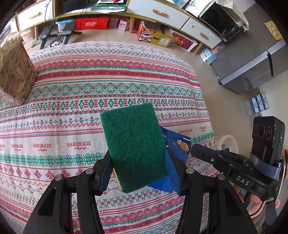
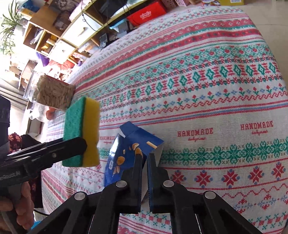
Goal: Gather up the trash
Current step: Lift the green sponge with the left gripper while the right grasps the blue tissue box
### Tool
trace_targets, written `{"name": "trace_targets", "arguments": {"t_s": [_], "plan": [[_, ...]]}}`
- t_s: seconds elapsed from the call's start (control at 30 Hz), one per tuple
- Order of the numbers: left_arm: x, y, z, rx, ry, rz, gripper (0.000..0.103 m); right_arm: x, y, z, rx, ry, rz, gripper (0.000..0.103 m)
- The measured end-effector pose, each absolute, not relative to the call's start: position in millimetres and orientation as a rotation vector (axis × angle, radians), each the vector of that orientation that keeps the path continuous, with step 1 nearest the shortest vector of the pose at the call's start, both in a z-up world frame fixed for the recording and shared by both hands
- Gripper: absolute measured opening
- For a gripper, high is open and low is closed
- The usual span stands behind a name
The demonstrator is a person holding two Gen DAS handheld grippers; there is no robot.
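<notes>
My left gripper [image 1: 138, 162] is shut on a green and yellow sponge [image 1: 134, 145], held above the patterned tablecloth [image 1: 90, 86]; the sponge also shows in the right wrist view [image 2: 81, 132]. My right gripper [image 2: 144, 156] is shut on the edge of a blue folded card [image 2: 129, 153] that carries nut shells and crumbs [image 2: 136, 150]. In the left wrist view the blue card [image 1: 178, 144] sits just behind and right of the sponge, with the right gripper [image 1: 196, 151] beside it.
A clear container of seeds [image 1: 15, 68] stands at the table's left. A white bin [image 1: 227, 142] shows past the table's right edge. Cabinets [image 1: 162, 12], boxes [image 1: 153, 34] and a grey fridge [image 1: 252, 63] stand beyond the table.
</notes>
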State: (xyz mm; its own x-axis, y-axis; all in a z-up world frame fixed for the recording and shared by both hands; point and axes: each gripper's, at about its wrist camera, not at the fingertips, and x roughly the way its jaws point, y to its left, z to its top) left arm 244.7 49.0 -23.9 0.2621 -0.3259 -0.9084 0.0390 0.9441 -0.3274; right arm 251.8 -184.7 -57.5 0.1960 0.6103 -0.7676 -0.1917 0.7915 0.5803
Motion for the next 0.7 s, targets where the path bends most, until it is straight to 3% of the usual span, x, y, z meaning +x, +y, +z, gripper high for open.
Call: {"name": "trace_targets", "arguments": {"t_s": [0.3, 0.33, 0.4, 0.47, 0.5, 0.53, 0.7], "plan": [[221, 37, -9, -0.242, 1.257, -0.275, 0.057, 239, -197, -32, 0.358, 1.184, 0.561, 0.002], [218, 36, -8, -0.237, 1.256, -0.277, 0.057, 239, -200, -36, 0.386, 1.204, 0.565, 0.009], [215, 36, -8, -0.226, 1.256, -0.275, 0.058, 242, -200, -51, 0.448, 1.266, 0.579, 0.011], [213, 36, -9, -0.225, 1.26, -0.272, 0.058, 242, -203, -64, 0.501, 1.3, 0.584, 0.026], [212, 37, -9, -0.228, 1.261, -0.271, 0.058, 241, -202, -68, 0.514, 1.308, 0.582, 0.04], [212, 38, -10, -0.228, 1.261, -0.269, 0.058, 242, -201, -72, 0.522, 1.318, 0.575, 0.048], [212, 40, -11, -0.23, 1.266, -0.264, 0.058, 243, -189, -84, 0.523, 1.359, 0.58, 0.052]]}}
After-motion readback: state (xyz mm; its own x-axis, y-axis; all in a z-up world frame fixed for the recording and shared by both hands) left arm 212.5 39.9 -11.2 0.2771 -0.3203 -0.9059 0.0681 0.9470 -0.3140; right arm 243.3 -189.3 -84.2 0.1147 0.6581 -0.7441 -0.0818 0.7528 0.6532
